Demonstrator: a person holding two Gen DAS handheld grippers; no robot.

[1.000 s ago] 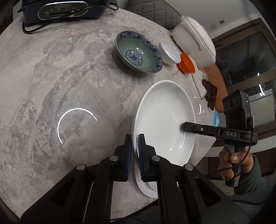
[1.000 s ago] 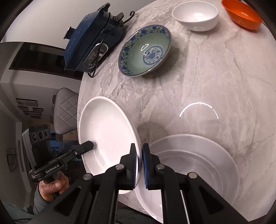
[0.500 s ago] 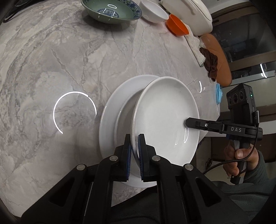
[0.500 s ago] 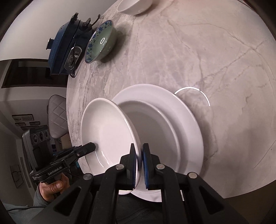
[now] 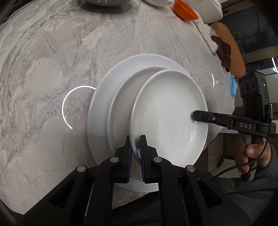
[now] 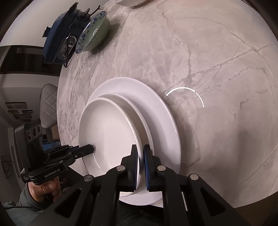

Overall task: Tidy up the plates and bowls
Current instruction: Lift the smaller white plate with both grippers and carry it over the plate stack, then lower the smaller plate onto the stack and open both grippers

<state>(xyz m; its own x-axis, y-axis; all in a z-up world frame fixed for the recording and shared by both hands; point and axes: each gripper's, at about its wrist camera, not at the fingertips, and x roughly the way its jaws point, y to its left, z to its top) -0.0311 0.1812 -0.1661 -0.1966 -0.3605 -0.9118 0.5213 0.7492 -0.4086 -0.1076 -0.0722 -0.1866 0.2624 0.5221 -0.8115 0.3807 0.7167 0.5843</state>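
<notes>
1. Across the marble bench (image 5: 43, 69), left to right: a green patterned bowl (image 6: 93, 33), then an orange bowl (image 5: 185, 11) far back.
2. Left gripper (image 5: 135, 147) pinches the near rim; right gripper (image 6: 141, 153) clamps the opposite rim.
3. Between them, the glossy white plate (image 5: 170, 111) tilts over a wider white plate (image 5: 102, 97).

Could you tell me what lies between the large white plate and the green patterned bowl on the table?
Only bare marble tabletop lies between the large white plate and the green patterned bowl, as the right wrist view shows.
</notes>
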